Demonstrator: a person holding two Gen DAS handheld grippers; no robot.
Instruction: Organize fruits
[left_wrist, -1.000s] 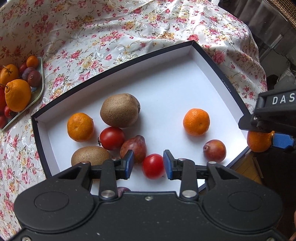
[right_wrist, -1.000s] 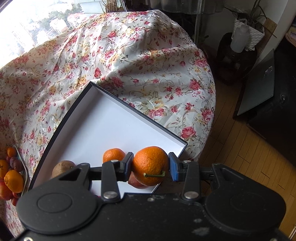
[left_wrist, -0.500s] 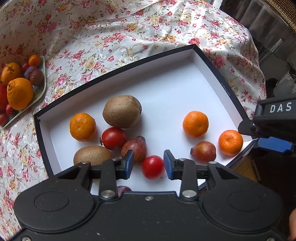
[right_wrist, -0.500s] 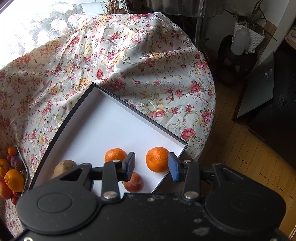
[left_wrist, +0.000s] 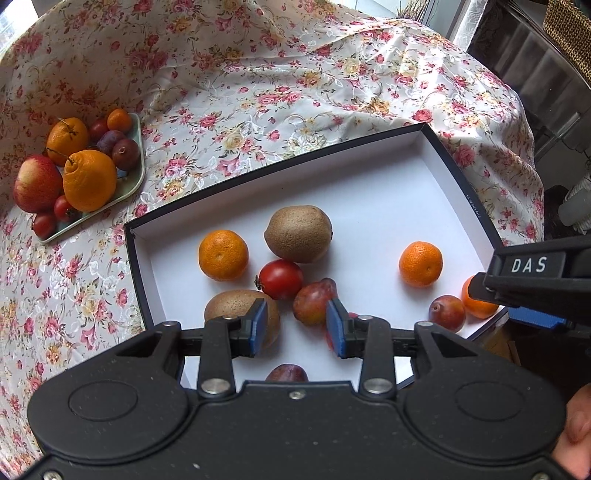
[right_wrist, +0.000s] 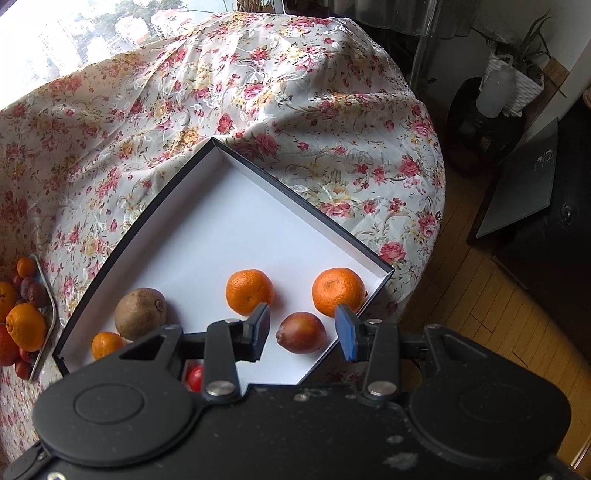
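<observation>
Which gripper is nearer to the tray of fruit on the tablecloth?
Left. The left gripper hovers over the box's near side closest to the tray; the right gripper is over the box's opposite corner.

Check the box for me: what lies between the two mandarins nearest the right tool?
Only bare white floor of the box separates the mandarins in the right wrist view; a plum lies nearer the right tool.
</observation>
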